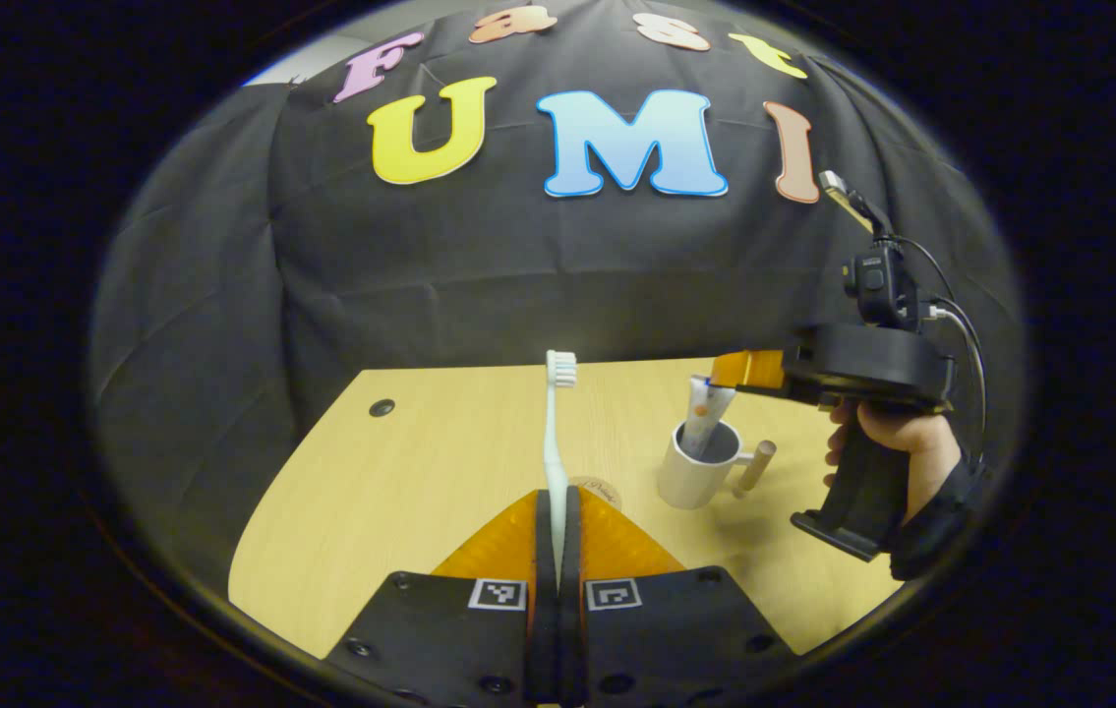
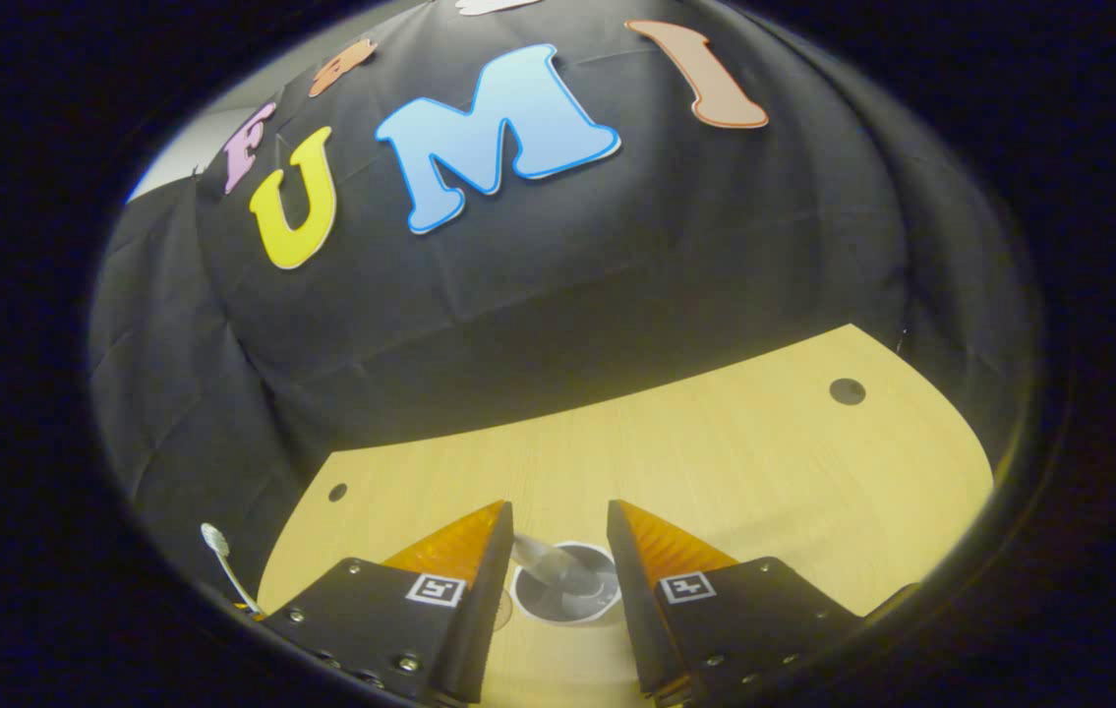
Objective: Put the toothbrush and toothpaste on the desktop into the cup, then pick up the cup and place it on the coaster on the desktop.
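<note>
- In the left gripper view, my left gripper (image 1: pixel 558 511) sits at the bottom centre of the frame, its jaws pressed together on the handle of the toothbrush (image 1: pixel 554 433).
- The toothbrush stands upright out of those jaws, its white bristle head at the top, near the middle of the frame, against the black cloth wall.
- Right of centre in that view, the metal cup (image 1: pixel 697 470) stands on the wooden table (image 1: pixel 400 472), its handle pointing to the right.
- The toothpaste (image 1: pixel 707 413) leans inside the cup, its upper end sticking out above the rim.
- My right gripper (image 1: pixel 730 379) hovers just above the cup at the right of the frame, held by a hand (image 1: pixel 897 438) on its grip; its tips are beside the top of the toothpaste.
- A round coaster (image 1: pixel 602 489) peeks out just behind my left jaws, lower centre, left of the cup.
- In the right gripper view, my right gripper (image 2: pixel 558 526) has its jaws spread apart at the bottom centre, with the cup (image 2: pixel 567 585) directly below between them and the toothpaste (image 2: pixel 543 556) lying in it, not pinched.
- At the lower left edge of that view, the toothbrush (image 2: pixel 223 565) shows with its head up.
</note>
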Motion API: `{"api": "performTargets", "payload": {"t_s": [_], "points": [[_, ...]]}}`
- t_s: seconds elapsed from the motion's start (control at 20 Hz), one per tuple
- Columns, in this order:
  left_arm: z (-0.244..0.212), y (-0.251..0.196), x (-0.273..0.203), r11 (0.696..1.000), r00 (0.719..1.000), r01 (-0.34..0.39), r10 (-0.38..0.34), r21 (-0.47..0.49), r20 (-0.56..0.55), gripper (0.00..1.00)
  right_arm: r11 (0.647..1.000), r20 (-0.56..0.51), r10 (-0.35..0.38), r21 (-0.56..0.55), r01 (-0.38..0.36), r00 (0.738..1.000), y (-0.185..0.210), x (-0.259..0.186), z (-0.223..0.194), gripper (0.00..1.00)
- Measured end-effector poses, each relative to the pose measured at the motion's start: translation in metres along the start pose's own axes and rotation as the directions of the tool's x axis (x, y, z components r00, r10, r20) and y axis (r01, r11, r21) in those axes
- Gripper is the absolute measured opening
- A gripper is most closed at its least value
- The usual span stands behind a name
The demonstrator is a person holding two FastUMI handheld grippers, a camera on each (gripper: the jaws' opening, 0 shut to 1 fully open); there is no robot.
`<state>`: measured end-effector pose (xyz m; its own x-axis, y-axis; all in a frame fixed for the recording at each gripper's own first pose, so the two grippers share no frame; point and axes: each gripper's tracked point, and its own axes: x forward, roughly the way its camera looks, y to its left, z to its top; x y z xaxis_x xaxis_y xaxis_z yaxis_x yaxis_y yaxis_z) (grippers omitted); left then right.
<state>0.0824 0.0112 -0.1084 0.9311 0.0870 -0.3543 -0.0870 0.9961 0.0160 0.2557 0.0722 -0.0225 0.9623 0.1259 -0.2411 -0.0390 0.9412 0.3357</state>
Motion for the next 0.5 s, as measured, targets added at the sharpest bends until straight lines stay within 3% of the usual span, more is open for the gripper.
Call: {"api": "performTargets", "payload": {"t_s": [0.5], "points": [[0.043,-0.059,0.03,0.99,0.985,0.105,-0.116,0.088,0.125,0.08,0.998,0.056,-0.067,0.013,0.066,0.996,-0.048,-0.044,0.026,0.57]]}}
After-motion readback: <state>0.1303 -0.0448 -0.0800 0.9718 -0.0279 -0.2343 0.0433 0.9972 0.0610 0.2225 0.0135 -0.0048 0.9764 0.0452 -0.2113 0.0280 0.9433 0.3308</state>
